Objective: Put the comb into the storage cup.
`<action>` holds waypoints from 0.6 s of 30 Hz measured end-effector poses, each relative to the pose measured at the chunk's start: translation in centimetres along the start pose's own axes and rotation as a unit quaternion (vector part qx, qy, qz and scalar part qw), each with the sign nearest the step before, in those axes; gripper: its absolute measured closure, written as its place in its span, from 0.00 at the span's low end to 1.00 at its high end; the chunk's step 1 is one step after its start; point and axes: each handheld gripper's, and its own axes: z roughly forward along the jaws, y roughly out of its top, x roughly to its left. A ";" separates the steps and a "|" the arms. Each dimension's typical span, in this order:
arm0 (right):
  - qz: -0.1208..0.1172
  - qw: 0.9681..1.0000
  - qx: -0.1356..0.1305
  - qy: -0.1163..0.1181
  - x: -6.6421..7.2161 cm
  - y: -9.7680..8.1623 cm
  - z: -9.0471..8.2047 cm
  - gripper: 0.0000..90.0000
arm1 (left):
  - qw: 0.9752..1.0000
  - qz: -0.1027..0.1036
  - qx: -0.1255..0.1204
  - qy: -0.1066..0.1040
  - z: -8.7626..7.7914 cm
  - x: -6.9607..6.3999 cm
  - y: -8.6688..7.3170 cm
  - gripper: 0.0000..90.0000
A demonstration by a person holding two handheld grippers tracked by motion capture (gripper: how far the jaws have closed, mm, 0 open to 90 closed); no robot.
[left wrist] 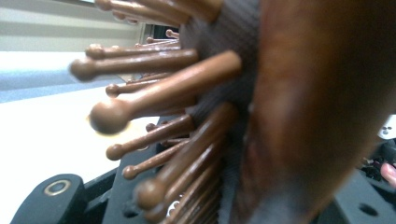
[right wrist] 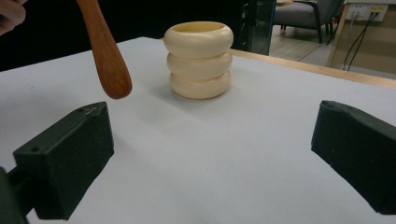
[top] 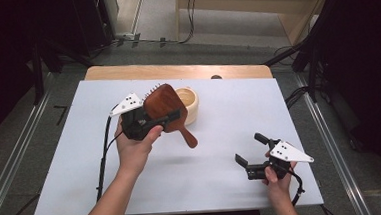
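The left gripper point(top: 152, 121) pinches the wooden hairbrush point(top: 166, 109) by its head, lifted off the table point(top: 222, 175) just in front of the cream ribbed cup point(top: 191, 103) (bristles facing away, handle slanting down toward the person). The right gripper point(top: 251, 151) hovers well apart from the cup, jaws spread wide with nothing between them.

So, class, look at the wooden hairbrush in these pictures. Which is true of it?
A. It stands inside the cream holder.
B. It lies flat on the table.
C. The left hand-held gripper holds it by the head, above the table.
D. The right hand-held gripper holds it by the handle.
C: the left hand-held gripper clamps the hairbrush head, with the handle hanging free above the table.
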 end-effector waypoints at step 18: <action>0.006 1.000 0.012 -0.011 -1.4 -1.4 -2.2 0.00 | 1.000 0.010 -0.005 0.014 0.2 0.9 1.5 0.64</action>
